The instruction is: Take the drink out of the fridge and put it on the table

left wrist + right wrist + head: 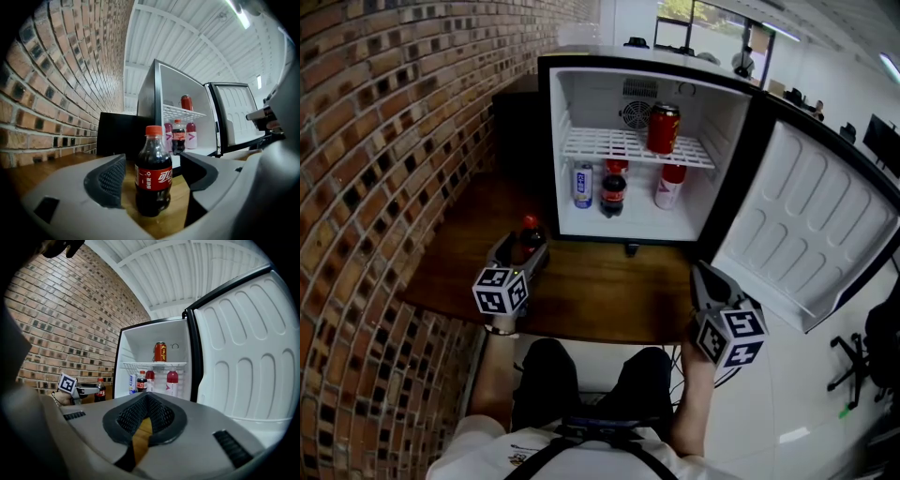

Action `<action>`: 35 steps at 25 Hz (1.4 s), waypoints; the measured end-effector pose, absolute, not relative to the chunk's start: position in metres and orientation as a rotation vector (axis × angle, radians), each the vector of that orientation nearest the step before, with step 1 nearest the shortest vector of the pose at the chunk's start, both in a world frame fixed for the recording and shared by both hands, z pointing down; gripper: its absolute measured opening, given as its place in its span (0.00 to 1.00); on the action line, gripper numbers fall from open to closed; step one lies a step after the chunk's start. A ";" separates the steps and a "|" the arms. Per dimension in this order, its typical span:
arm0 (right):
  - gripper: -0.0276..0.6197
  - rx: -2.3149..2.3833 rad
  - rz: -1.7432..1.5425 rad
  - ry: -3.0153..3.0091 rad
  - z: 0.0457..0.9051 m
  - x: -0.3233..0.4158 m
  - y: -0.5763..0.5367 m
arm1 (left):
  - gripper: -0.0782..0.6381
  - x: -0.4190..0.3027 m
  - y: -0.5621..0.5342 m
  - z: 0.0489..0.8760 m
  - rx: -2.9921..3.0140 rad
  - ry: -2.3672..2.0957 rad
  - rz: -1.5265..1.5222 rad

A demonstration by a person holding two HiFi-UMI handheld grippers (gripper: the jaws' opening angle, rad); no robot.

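Left gripper [523,255] jaws spread, small cola bottle [153,176] standing between them. Gap visible on both sides, so the pads aren't pressing on it. The bottle is upright on the wooden desk [600,291], red cap on, red label facing the left gripper view. It sits roughly centred between the jaws, about level with the pads.

Right gripper [146,401] jaws pressed together at the tips, nothing between them. Only a sliver of desk shows through the slot below the tips. It's held over the desk's right front corner, well apart from the bottle, pointing toward the fridge.

Bottle position in the head view: left part of the desk, outside the mini fridge [572,122], just in front of and left of its lower left corner, near the brick wall [384,141].

Fridge door [811,225] is swung wide open to the right. Inside:
- wire shelf [609,145] holds a red can [663,128], upright, right of centre
- the fridge floor holds a blue-and-white can [583,185] at left
- a second cola bottle [613,192] stands beside that can
- a red drink bottle with white label [669,186] stands at right
- there's another red-topped bottle behind the second cola bottle, mostly hidden

The person is seated at the desk's front edge, with both forearms in view behind the marker cubes.
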State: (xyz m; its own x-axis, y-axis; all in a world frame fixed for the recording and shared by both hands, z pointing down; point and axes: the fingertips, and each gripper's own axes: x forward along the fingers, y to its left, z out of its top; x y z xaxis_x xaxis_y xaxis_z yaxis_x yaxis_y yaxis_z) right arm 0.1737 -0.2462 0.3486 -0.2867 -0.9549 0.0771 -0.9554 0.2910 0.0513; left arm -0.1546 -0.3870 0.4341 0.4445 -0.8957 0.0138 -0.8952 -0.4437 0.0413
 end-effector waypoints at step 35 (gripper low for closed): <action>0.07 1.942 -0.080 -2.377 0.363 0.187 -0.255 | 0.11 0.020 -0.316 0.393 2.861 -1.278 0.023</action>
State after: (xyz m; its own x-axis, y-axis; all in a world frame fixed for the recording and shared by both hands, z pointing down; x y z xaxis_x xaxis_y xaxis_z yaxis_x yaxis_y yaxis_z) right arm 0.1872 -0.2549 0.3633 -0.1982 -0.9799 0.0222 -0.9762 0.1994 0.0856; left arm 0.0203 -0.3161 0.3929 0.6670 -0.7449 0.0168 -0.7450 -0.6670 0.0015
